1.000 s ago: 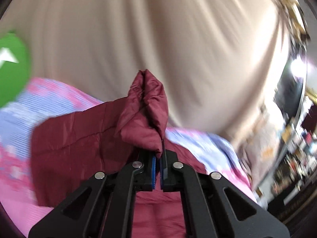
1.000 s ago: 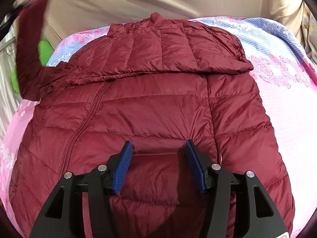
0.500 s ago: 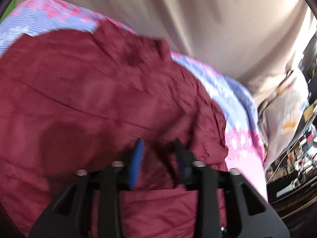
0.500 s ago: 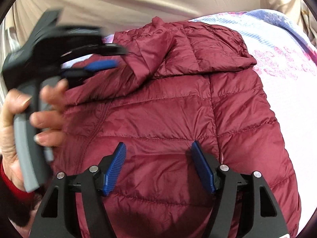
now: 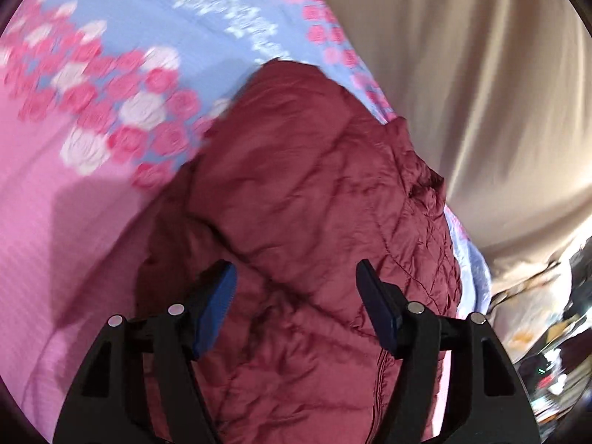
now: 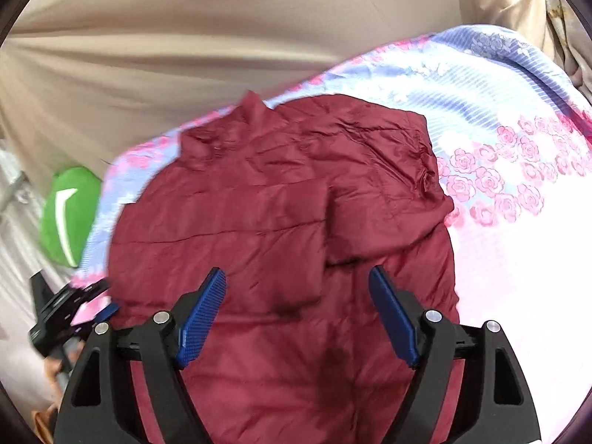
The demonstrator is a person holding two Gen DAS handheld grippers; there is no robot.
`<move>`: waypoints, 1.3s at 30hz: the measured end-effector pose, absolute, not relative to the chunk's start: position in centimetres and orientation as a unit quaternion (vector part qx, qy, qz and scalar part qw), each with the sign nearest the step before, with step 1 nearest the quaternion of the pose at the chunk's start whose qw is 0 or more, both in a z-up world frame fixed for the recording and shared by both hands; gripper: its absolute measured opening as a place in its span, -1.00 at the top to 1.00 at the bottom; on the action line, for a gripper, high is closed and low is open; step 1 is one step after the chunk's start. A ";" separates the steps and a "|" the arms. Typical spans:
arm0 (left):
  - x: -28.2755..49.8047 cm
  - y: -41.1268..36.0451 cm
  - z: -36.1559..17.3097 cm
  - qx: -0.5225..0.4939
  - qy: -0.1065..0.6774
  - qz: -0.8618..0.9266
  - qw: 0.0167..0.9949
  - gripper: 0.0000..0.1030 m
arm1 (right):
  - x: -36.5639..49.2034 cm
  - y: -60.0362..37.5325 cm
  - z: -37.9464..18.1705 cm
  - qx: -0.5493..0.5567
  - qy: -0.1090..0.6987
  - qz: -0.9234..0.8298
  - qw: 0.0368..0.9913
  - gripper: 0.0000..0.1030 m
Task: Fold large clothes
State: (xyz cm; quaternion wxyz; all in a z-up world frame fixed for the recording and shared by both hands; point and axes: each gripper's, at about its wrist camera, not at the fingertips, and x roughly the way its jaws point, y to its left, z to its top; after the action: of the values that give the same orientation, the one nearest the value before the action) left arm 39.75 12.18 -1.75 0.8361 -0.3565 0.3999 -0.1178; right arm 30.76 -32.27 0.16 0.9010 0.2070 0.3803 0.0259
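On the bed's pink-and-blue rose-print sheet (image 6: 518,259) lies the quilted maroon puffer jacket (image 6: 277,222), sleeves folded in. The left gripper (image 5: 296,288) and right gripper (image 6: 298,296) hover above it, jaws just widened, nothing between them.

Your left hand-held gripper (image 5: 294,292) points downward with its blue-padded jaws just opened wide and nothing between them, while your right hand-held gripper (image 6: 298,299) also tilts downward, its jaws having just spread further apart, equally clear of any grip.
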 end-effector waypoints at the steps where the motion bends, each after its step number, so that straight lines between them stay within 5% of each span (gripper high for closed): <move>1: 39.8 12.6 -1.9 -0.365 0.399 -0.119 0.833 -0.25 | 31.6 -32.2 -0.3 0.209 0.388 0.025 0.897 -0.50; 4: 40.1 13.3 -2.4 -0.387 0.397 -0.117 0.824 -0.25 | 33.4 -31.7 -2.0 0.220 0.409 0.023 0.886 -0.48; 5: 40.2 13.5 -2.3 -0.390 0.396 -0.117 0.823 -0.25 | 33.7 -31.5 -2.3 0.221 0.414 0.024 0.883 -0.34; 7: 40.8 13.8 -2.1 -0.389 0.395 -0.103 0.826 -0.18 | 34.7 -30.8 -2.8 0.217 0.427 0.027 0.877 0.04; 9: 41.6 14.2 -2.1 -0.380 0.396 -0.082 0.832 0.11 | 35.5 -29.9 -2.3 0.204 0.430 0.029 0.879 0.78; 11: 42.5 14.8 -2.3 -0.382 0.400 -0.068 0.830 0.43 | 36.1 -29.1 -1.0 0.190 0.419 0.034 0.887 0.92; 13: 43.0 15.3 -2.5 -0.384 0.401 -0.062 0.829 0.97 | 35.7 -27.8 2.4 0.171 0.375 0.054 0.910 0.94; 19: 42.9 15.7 -2.1 -0.357 0.374 -0.040 0.855 0.98 | 32.3 -26.4 13.4 0.120 0.196 0.110 0.967 0.97; 28: 43.1 13.7 -4.9 -0.299 0.376 -0.026 0.877 0.98 | 40.3 -33.0 -4.6 0.183 0.405 -0.015 0.896 1.00; 33: 42.7 13.3 -5.2 -0.282 0.364 -0.024 0.887 0.98 | 39.6 -33.5 -4.4 0.167 0.403 -0.050 0.899 1.00; 39: 42.4 13.7 -5.5 -0.299 0.360 -0.031 0.883 0.98 | 36.0 -33.1 0.8 0.137 0.337 -0.067 0.929 0.70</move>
State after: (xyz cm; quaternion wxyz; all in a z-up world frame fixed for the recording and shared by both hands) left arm 42.36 13.70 -5.54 0.8833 -0.2989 0.3598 -0.0306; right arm 35.99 -33.13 0.85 0.9292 0.1366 0.3368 -0.0674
